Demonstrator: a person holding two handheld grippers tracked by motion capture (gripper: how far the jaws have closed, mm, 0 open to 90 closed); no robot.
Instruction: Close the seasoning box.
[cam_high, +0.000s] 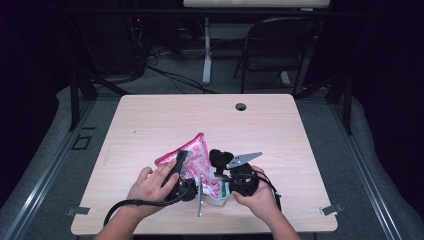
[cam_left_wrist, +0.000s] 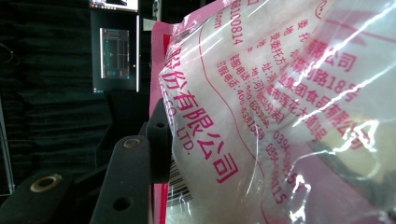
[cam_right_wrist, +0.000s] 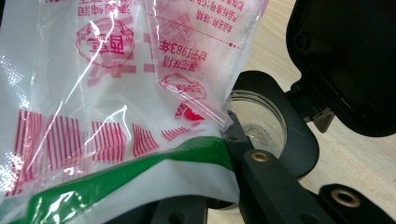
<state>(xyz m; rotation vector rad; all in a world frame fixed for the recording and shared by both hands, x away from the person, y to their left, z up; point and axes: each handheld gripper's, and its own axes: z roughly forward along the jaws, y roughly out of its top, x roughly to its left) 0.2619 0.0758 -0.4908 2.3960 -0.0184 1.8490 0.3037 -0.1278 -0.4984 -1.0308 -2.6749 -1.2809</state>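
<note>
At the near edge of the wooden table (cam_high: 150, 120), the person's left hand (cam_high: 150, 187) holds the left gripper (cam_high: 181, 167) against a pink-edged clear plastic bag (cam_high: 192, 157) printed with red characters. In the left gripper view that bag (cam_left_wrist: 261, 116) sits up against the gripper's black jaw, which presses on its pink seam; the jaws stand about halfway closed on the bag's thickness, so they are clamped on it. The bag is lifted at an angle, its pink corner pointing up and away from the person, with pale contents showing through the film.

To the right, the right hand (cam_high: 257, 195) holds the right gripper (cam_high: 227, 172), with its grey 3-cornered plate (cam_high: 243, 159) on top. In the right gripper view its jaws are pinched tight on the bag's lower end (cam_right_wrist: 116, 140), where a green stripe (cam_right_wrist: 140, 170) crosses the film. Just behind lies a clear round container (cam_right_wrist: 259, 121) in a black holder, with a black lid (cam_right_wrist: 345, 60) tipped up beside it.
</note>
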